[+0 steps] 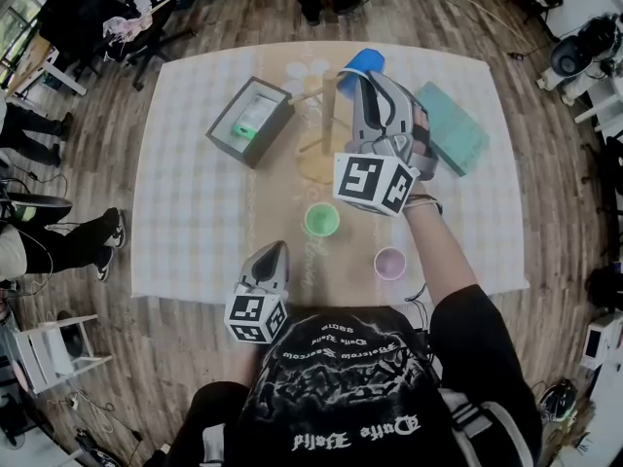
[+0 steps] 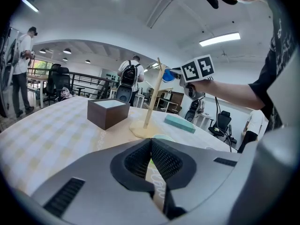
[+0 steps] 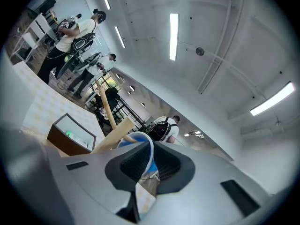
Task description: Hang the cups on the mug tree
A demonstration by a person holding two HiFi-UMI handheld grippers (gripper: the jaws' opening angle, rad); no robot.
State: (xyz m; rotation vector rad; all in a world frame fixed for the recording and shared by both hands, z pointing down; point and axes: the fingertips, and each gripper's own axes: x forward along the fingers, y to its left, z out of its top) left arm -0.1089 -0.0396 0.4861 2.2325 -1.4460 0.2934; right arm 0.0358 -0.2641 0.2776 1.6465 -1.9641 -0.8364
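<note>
1. Right tongs (image 3: 149,159): jaws closed on the wall of the blue cup (image 3: 138,142), held above the counter (image 1: 195,212).
2. Blue cup: ahead of these tongs, at a peg tip of the mug tree (image 3: 114,136) (contact cannot be confirmed).
3. Left tongs (image 2: 151,149): jaws fully together, empty.
4. Green cup (image 1: 321,220) and pink cup (image 1: 389,262): upright on the counter, ahead of the left tongs, behind the right tongs.

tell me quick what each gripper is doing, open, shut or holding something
Left gripper: shut, nothing between its jaws.
Right gripper: shut on the rim of the blue cup.
</note>
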